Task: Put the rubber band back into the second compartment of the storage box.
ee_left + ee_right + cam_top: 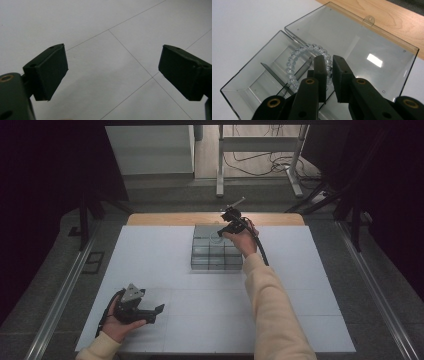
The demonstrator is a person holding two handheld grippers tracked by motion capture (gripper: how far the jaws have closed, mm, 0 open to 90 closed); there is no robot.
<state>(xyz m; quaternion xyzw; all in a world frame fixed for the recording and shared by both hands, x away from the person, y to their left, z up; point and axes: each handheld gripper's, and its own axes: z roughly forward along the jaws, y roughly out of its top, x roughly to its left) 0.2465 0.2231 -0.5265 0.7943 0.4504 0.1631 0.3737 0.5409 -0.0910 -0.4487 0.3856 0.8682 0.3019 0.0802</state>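
A clear plastic compartment box (216,262) stands at the back middle of the white table, its lid (352,42) folded open and lying flat behind it. My right gripper (329,68) hangs over the box's far compartments, shut on a clear bead bracelet (292,62). The bracelet's loop dangles above a dark divider (275,75). In the high view the right gripper (224,231) sits at the box's back right, with the bracelet (215,238) just left of it. My left gripper (156,314) rests near the table's front left, open, with only bare table between its pads (47,72).
The white table top (165,265) has thin seam lines and ends in a wooden strip (165,218) at the back. Metal rails (65,285) run along both sides. Table legs and cables (260,162) lie on the floor beyond.
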